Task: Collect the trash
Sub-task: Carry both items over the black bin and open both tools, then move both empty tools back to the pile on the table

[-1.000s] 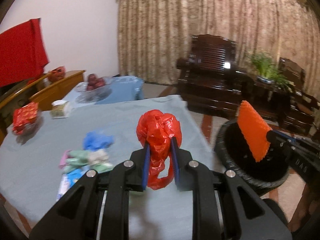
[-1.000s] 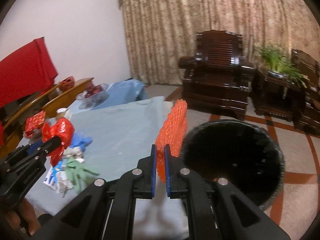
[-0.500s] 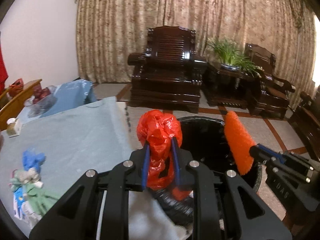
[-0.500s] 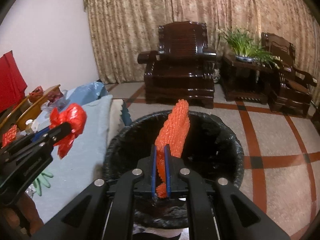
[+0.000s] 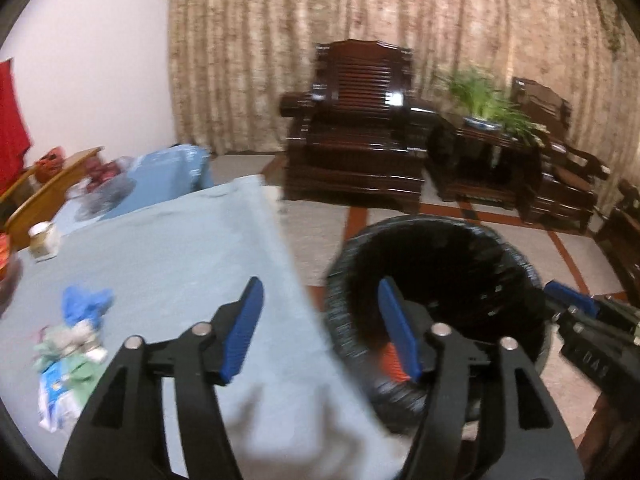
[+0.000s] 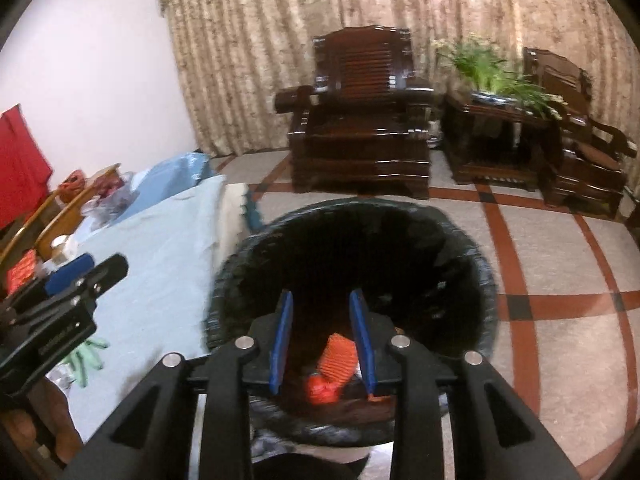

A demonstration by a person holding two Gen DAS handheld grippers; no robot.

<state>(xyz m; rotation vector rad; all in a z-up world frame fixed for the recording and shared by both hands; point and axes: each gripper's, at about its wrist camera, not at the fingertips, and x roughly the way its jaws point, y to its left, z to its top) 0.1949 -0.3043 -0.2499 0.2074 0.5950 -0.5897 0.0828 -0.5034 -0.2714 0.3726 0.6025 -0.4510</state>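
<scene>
Both my tongs now empty over the bin; a second ago each held trash.

Left view: my left tongs (image 5: 320, 320) are opening, nothing between; scraps (image 5: 72, 344) remain on the table (image 5: 168, 248).
Right view: my right tongs (image 6: 322, 336) are opening above the black-lined bin (image 6: 486, 280), which holds one orange mesh (image 6: 338, 358) and one red bag (image 6: 322, 392).

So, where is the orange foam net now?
In the right wrist view the orange foam net lies inside the black trash bin, low centre, beside the red plastic bag.
</scene>
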